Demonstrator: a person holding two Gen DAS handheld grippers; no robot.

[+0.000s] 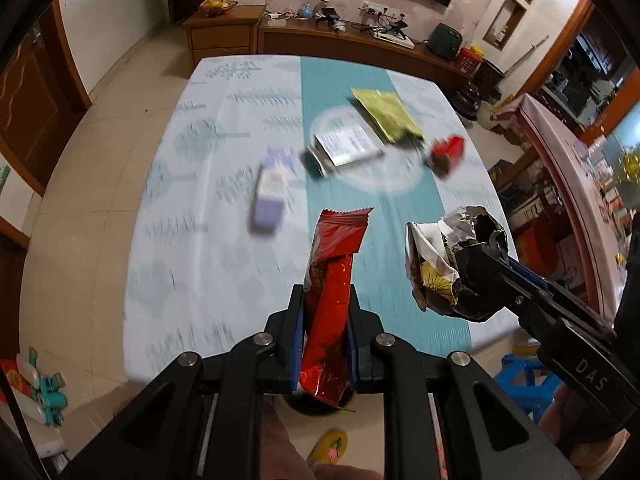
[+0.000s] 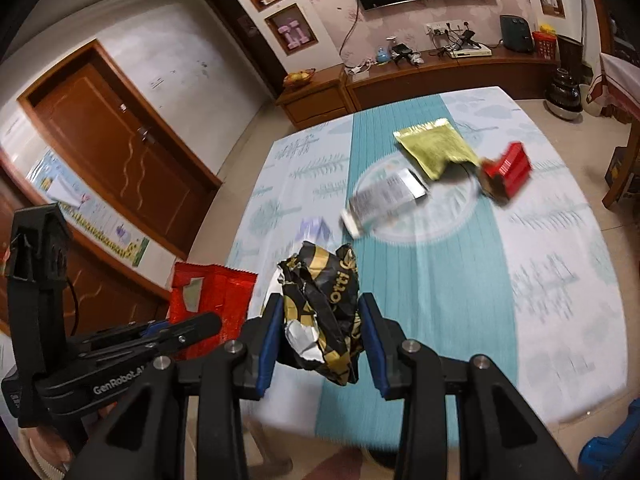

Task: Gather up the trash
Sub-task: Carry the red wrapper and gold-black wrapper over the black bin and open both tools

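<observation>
My left gripper [image 1: 325, 300] is shut on a red snack wrapper [image 1: 334, 280] and holds it above the near edge of the table [image 1: 200, 216]. My right gripper [image 2: 320, 304] is shut on a crumpled black-and-gold wrapper [image 2: 320, 304], also above the near edge. The right gripper with its wrapper [image 1: 452, 256] shows at the right of the left wrist view. The left gripper and red wrapper [image 2: 212, 296] show at the left of the right wrist view. On the table lie a purple carton [image 1: 272, 192], a silver packet [image 1: 344, 146], a green pouch [image 1: 388, 114] and a small red box [image 1: 448, 152].
The table has a pale cloth with a teal runner [image 2: 460, 280]. A wooden TV cabinet [image 1: 352, 44] stands behind it. A blue stool [image 1: 524, 376] is on the floor at the near right. Toys [image 1: 40, 384] lie at the lower left. A brown door [image 2: 120, 152] is on the left.
</observation>
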